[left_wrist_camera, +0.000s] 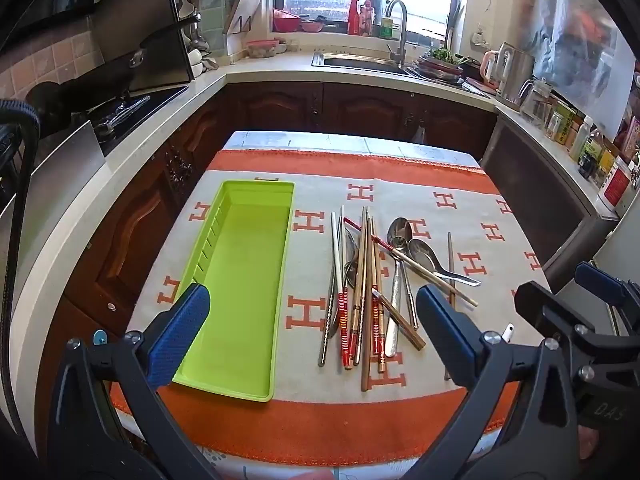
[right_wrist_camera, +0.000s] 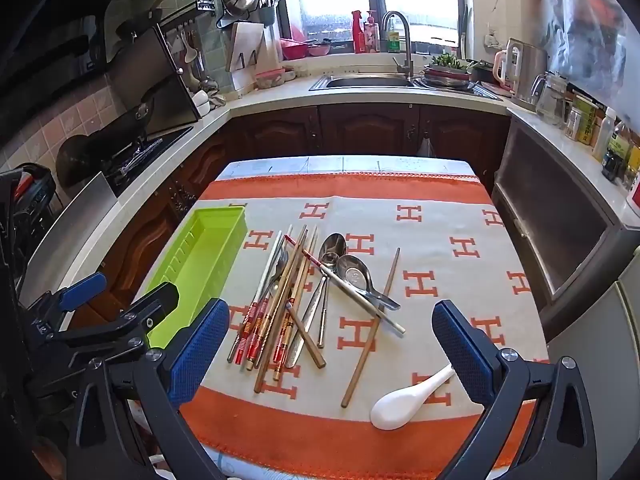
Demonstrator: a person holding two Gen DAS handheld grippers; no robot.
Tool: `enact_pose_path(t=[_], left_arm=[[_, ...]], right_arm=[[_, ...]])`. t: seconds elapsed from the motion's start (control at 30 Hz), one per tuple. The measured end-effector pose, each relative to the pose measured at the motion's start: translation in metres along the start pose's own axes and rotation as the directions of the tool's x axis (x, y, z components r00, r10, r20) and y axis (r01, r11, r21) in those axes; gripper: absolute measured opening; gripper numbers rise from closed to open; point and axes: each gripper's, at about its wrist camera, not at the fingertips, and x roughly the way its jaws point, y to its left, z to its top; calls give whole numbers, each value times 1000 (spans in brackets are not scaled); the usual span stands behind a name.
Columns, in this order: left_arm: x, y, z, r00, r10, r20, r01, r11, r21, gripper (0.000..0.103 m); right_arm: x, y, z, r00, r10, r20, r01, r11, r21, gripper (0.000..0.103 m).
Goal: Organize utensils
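Kitchen all round, tabletop (left_wrist_camera: 400, 432) draped in an orange-and-grey cloth (right_wrist_camera: 460, 216) printed with big orange "H" letters. Green tray (left_wrist_camera: 240, 280) as landmark: lying empty at the cloth's left side. Just right of the tray, a jumbled pile of chopsticks (left_wrist_camera: 366, 296), metal spoons (left_wrist_camera: 420, 254) and a fork, some crossing others. Further right of the tray, one lone chopstick (right_wrist_camera: 372, 332), and a white ceramic spoon (right_wrist_camera: 404, 400) nearest the camera. Left hand-held gripper (left_wrist_camera: 312, 336) hovering over the tray's near end and the pile, fingers spread wide, gripping nothing. Right hand-held gripper (right_wrist_camera: 328, 354) well right of the tray, above the white spoon, fingers also wide apart, empty. Faint "DAS" lettering on the right gripper's body.
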Motion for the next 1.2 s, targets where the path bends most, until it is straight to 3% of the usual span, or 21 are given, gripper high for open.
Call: enact_pose_path(t=[1.2], left_arm=[[14,-3,0,999,19,-50,-18,1000,5,101]], right_arm=[[26,6,-6,999,26,-32,-25,1000,18,102]])
